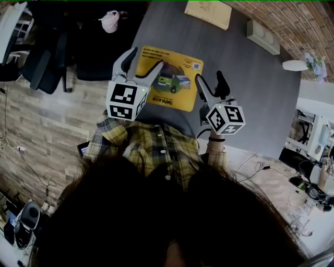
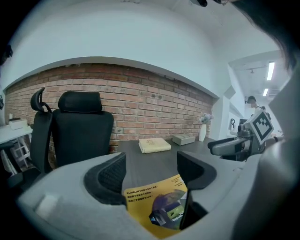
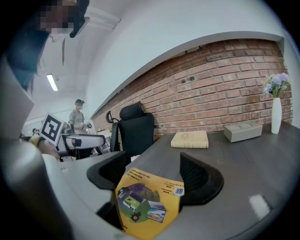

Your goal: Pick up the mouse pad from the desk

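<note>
Where jaws overlap, mouse pad (image 1: 169, 78) edges hidden

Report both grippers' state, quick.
Left gripper: open, jaws apart over the mouse pad, holding nothing.
Right gripper: open, jaws apart, holding nothing.

We find the mouse pad (image 1: 168, 78) lying on the desk (image 1: 245, 99), near its front edge; the left hand-held gripper (image 1: 146, 58) hangs over the pad's left edge, the right hand-held gripper (image 1: 210, 77) at its right edge; beyond the pad lies a book (image 1: 209, 13), a box (image 1: 263, 36) farther right; a chair (image 2: 82, 131) stands left of the pad.
</note>
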`<state>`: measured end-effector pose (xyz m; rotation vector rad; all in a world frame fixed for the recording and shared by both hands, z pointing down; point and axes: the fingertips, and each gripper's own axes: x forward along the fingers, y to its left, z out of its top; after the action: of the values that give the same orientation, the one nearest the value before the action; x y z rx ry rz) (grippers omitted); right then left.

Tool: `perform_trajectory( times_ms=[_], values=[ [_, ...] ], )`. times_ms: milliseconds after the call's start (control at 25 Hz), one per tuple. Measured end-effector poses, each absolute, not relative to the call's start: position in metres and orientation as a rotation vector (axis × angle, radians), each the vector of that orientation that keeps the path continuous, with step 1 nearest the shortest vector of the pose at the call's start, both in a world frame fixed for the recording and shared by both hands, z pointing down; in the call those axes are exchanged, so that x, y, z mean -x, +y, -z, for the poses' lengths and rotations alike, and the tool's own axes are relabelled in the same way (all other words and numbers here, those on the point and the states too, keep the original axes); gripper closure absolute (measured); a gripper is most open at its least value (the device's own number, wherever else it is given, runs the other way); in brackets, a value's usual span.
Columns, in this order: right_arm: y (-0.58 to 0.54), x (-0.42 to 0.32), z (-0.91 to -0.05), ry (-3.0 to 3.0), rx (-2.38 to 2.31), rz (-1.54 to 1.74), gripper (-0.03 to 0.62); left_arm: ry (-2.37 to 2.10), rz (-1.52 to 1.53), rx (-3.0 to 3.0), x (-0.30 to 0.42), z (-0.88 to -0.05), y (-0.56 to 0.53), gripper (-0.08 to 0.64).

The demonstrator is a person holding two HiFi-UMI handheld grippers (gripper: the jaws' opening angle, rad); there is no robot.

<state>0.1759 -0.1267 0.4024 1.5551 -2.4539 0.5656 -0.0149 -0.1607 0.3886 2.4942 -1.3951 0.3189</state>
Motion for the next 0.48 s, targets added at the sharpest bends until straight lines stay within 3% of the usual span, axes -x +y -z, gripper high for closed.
perform_trajectory(
  times_ms=[480],
  values=[
    [-0.134,-0.177,-0.439,-2.397,-1.532,-0.679,0.252,-1.351,-0.480,-2.442,0.013,-0.441,-0.172,0.221]
  ],
)
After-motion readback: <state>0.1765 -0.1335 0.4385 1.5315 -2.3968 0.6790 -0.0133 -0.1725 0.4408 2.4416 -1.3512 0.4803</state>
